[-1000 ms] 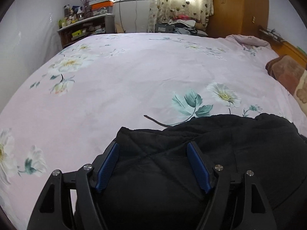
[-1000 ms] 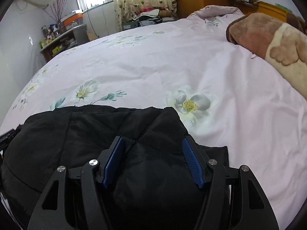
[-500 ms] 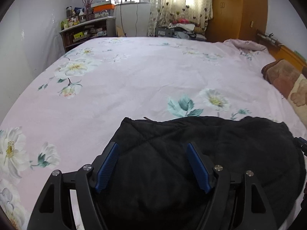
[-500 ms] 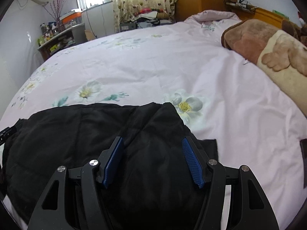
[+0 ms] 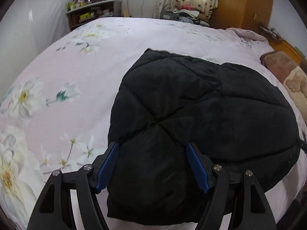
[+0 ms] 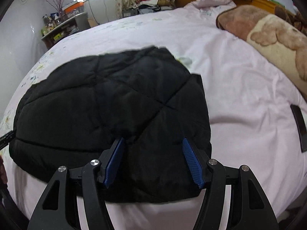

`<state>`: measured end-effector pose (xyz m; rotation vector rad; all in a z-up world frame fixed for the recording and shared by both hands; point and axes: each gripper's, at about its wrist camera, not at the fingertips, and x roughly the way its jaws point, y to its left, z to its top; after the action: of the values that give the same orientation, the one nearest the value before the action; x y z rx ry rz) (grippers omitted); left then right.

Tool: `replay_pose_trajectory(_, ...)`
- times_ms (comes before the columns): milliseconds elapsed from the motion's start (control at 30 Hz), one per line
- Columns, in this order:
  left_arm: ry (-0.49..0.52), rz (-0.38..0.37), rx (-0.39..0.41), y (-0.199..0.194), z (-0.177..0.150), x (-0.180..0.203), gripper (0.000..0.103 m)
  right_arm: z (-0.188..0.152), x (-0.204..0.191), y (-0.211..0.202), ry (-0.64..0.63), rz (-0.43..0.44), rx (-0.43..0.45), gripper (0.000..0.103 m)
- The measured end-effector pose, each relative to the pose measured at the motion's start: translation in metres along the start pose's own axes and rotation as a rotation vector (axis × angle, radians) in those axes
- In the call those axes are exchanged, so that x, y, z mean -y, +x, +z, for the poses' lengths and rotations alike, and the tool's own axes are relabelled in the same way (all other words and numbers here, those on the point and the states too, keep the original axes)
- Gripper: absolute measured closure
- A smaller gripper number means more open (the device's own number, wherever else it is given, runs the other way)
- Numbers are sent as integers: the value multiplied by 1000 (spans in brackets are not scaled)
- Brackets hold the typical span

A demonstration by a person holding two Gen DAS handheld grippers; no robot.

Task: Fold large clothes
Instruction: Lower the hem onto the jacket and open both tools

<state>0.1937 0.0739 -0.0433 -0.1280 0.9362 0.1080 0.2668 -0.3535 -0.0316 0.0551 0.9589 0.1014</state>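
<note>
A black quilted padded jacket [image 5: 201, 115] lies folded in a thick bundle on the pink floral bedspread [image 5: 76, 72]. It also shows in the right wrist view [image 6: 115, 105]. My left gripper [image 5: 152, 164] is open, its blue pads on either side of the jacket's near left part, above it. My right gripper [image 6: 153, 161] is open too, its pads [image 6: 191, 164] spread over the jacket's near right part. Neither gripper holds the cloth.
A brown and cream plush blanket [image 6: 272, 30] lies at the right by the headboard. A dark flat object [image 6: 299, 126] lies on the bedspread at the right. A cluttered shelf [image 5: 92, 13] and a wooden wardrobe [image 5: 239, 2] stand beyond the bed's far side.
Both grippers have risen and pulled back toward the bed's near edge. The jacket, earlier filling the space between the fingers, now lies lower and shows as a whole bundle.
</note>
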Motion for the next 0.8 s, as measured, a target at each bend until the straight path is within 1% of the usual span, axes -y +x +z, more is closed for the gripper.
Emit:
replay_pose_trajectory(67,-2,-1,15,-11,0,1,29,2,0,-7,1,-2,13,40)
replay_pose_trajectory(200,34,-6,61,-43,-2,11,29,5,-5,-31,-4,16,51,40)
replay_pose_trajectory(400,63,-29,119,-95,-11,26,29,-13,-25,-74,-35,53,89,40)
replay_pose_trajectory(633,59,-59,130,-139,-34,34,29,-47,-43,-112,-43,90,105,40)
replay_pose_trajectory(800,78,-79,131,-158,-49,39,29,-64,-50,-130,-64,104,112,40)
